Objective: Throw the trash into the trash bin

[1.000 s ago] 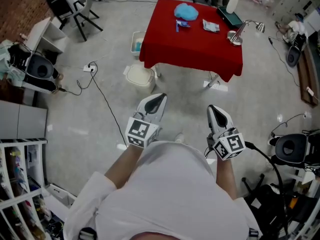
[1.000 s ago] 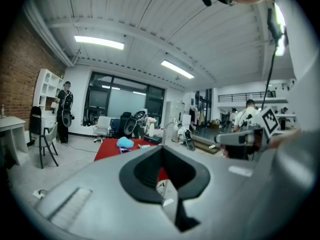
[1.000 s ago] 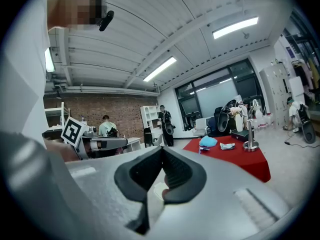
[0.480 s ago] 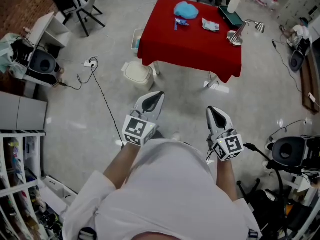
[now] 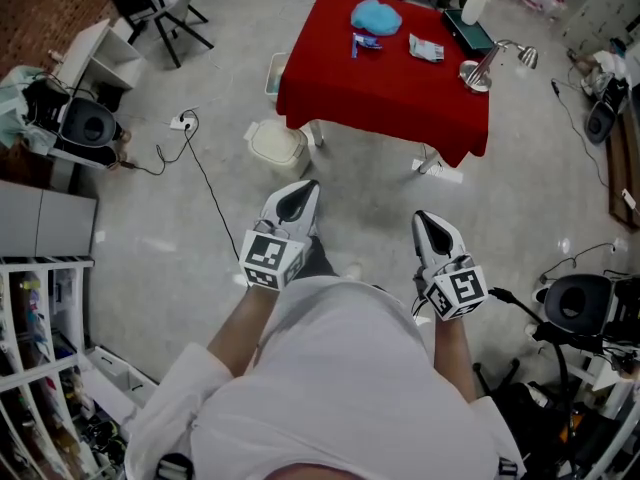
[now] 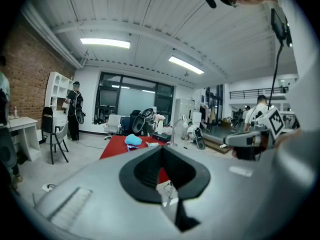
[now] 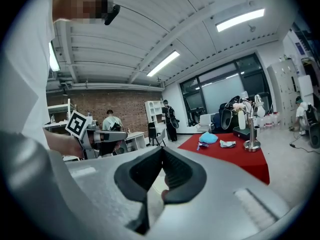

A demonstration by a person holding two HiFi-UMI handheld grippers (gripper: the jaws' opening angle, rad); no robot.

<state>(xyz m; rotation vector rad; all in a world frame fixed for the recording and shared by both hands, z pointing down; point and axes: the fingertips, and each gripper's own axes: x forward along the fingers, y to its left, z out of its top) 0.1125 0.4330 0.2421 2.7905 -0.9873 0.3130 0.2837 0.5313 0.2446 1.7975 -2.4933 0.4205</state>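
The person stands on the bare floor, well back from the red tabletop (image 5: pixel 400 93), with a pair of tongs in each hand held close in front of the body. The left tongs (image 5: pixel 299 196) are shut: in the left gripper view the dark pads press together with nothing between them. The right tongs (image 5: pixel 437 230) are likewise closed on nothing, their pads meeting along a single seam in the right gripper view. Both point roughly level toward the tabletop.

What looks like the trash lies on the far half of the red cloth. There is a blue crumpled wad (image 5: pixel 376 15), a small blue-and-purple scrap (image 5: pixel 363 43) just beside it, and a pale crinkled wrapper (image 5: pixel 426 48) a little to the right. A desk lamp (image 5: pixel 482 66), a dark box (image 5: pixel 468 32) and a white bottle (image 5: pixel 474 6) stand toward the right edge and seem no part of the job. The white trash bin (image 5: pixel 277 145) sits on the floor by the tabletop's near left corner, nearer to the person than the trash is.

As a judgement, the task is at its very start. Nothing is picked up, and the inside of the bin is not shown, so nothing can be seen in it. Everything is left to do: walking up, taking each piece of trash from the tabletop and dropping it into the bin.
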